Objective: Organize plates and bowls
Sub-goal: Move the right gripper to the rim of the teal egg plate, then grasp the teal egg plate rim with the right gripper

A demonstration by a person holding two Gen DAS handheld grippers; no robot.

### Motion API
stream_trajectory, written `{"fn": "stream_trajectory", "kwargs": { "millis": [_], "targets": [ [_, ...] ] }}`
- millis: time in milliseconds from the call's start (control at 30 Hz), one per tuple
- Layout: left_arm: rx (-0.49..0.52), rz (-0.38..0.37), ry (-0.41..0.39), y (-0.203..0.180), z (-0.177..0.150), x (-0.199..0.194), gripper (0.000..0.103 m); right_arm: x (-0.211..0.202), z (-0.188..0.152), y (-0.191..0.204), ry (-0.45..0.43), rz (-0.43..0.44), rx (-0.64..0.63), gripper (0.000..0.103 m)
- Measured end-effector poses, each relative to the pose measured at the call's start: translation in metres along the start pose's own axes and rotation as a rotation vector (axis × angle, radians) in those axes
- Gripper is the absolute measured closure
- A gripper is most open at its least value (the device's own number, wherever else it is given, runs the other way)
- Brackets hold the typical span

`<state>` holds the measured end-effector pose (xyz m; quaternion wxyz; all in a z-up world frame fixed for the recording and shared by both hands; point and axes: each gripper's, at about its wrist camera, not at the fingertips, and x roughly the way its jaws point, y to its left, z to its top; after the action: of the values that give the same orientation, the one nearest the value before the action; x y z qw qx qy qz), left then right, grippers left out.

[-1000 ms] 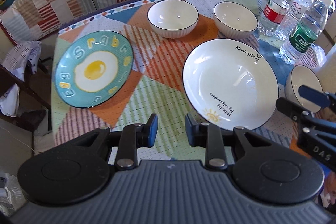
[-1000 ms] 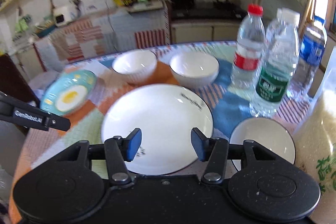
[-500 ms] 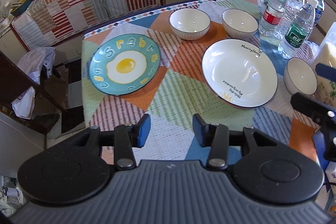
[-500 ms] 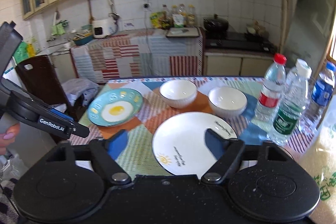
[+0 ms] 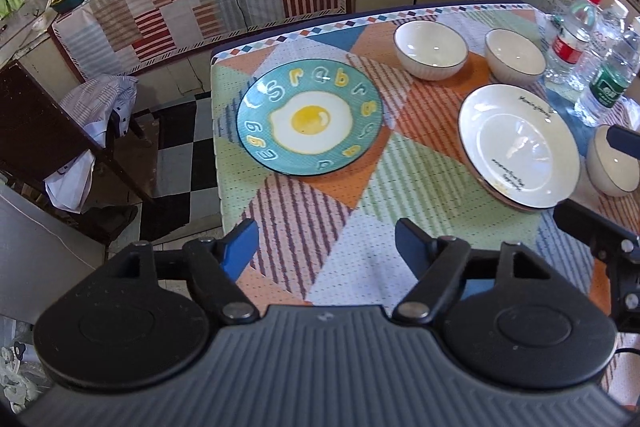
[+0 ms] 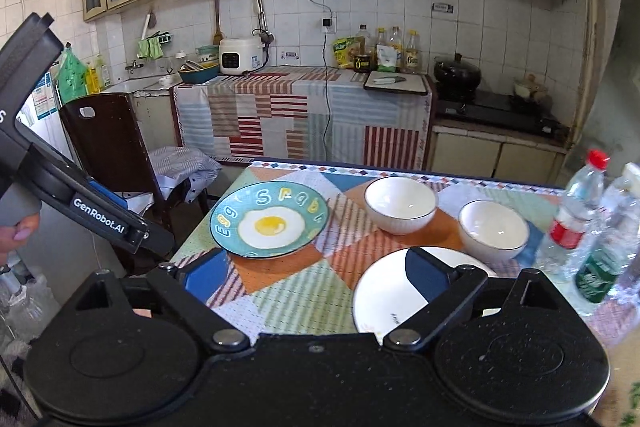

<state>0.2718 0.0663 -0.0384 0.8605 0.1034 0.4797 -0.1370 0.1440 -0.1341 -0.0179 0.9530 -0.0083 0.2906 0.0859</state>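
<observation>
A teal plate with a fried-egg picture lies at the table's far left. A large white plate lies right of it. Two white bowls stand behind, also in the right wrist view. A third white bowl sits at the right edge. My left gripper is open and empty above the table's near edge. My right gripper is open and empty, held back from the table.
Several water bottles stand at the table's far right. A dark wooden chair with cloth on it stands left of the table. A counter with a patchwork cover runs behind.
Both grippers have pulled back and up from the table and opened wider. The left view has swung left toward the teal plate.
</observation>
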Motion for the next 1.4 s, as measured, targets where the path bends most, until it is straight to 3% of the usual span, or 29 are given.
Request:
{"fn": "stream_trajectory", "kwargs": {
  "millis": [533, 900, 1200, 1267, 1400],
  "targets": [
    [0.0, 0.017, 0.076, 0.075, 0.031, 0.122, 0.024, 0.143, -0.011, -0.005, 0.011, 0.021, 0.267, 0.004],
    [0.018, 0.001, 0.119, 0.093, 0.055, 0.185, 0.024, 0.231, -0.01, 0.0, 0.135, 0.039, 0.306, 0.005],
    [-0.027, -0.016, 0.159, 0.102, 0.064, 0.221, 0.024, 0.271, -0.01, -0.002, 0.213, 0.018, 0.337, 0.015],
    [-0.036, -0.021, 0.157, 0.103, 0.064, 0.227, 0.024, 0.279, -0.013, -0.005, 0.236, 0.012, 0.361, 0.023],
    [-0.03, -0.036, 0.128, 0.102, 0.067, 0.232, 0.034, 0.287, -0.017, -0.008, 0.23, 0.002, 0.385, 0.034]
  ]
}}
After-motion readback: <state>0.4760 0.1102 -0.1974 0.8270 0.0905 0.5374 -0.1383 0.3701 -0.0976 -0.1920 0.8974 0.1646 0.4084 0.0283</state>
